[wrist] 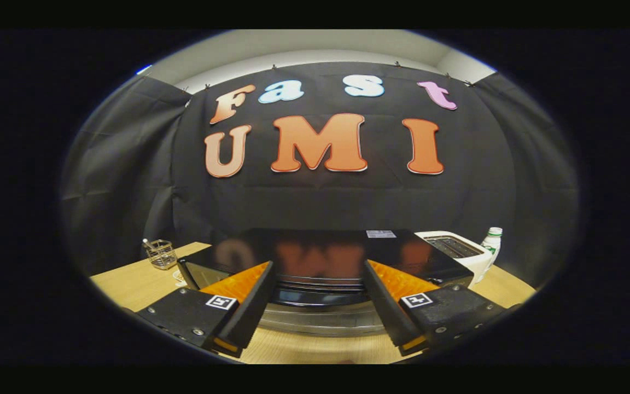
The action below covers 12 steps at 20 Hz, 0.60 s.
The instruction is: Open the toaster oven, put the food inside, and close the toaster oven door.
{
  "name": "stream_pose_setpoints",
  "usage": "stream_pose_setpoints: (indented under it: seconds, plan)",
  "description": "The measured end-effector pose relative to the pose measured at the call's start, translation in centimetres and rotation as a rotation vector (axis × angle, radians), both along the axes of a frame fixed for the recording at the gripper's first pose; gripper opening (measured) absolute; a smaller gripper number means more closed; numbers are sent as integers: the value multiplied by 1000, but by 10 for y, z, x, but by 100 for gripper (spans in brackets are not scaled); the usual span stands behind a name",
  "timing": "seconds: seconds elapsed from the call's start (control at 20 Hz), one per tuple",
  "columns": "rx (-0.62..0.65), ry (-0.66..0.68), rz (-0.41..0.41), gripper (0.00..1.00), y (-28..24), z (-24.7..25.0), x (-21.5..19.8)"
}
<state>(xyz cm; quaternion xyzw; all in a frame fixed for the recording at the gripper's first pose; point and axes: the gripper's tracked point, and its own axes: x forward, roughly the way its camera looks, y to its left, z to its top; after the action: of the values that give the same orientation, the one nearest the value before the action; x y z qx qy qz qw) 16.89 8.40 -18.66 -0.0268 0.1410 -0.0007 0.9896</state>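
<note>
Claw point(318, 273) is sitting wide open, gripping nothing, straddling the toaster oven's point(320, 257) top front edge. If it's aiming this high, I reckon it's missing the door handle point(320, 296) and skidding off.

The gripper point(318, 298) fingers, spread apart, cover both front corners of the toaster oven point(320, 257). At two o'clock beyond them, the white toaster point(457, 249) hides the bottle's point(491, 243) lower half; its label is unreadable.

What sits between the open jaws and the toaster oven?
Nothing: the gripper is open with the toaster oven front just ahead, bare wooden table below, in the gripper view.
</note>
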Motion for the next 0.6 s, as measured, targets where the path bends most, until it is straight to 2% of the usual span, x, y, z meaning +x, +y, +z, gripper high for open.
stream_pose_setpoints:
  seconds: [0.15, 0.3, 0.6]
  plan:
    - [24, -22, 15, 80, 2, 3, -12]
    - [42, -35, 37, 70, 6, 1, -29]
    - [27, 0, 94, 70, 12, -2, -68]
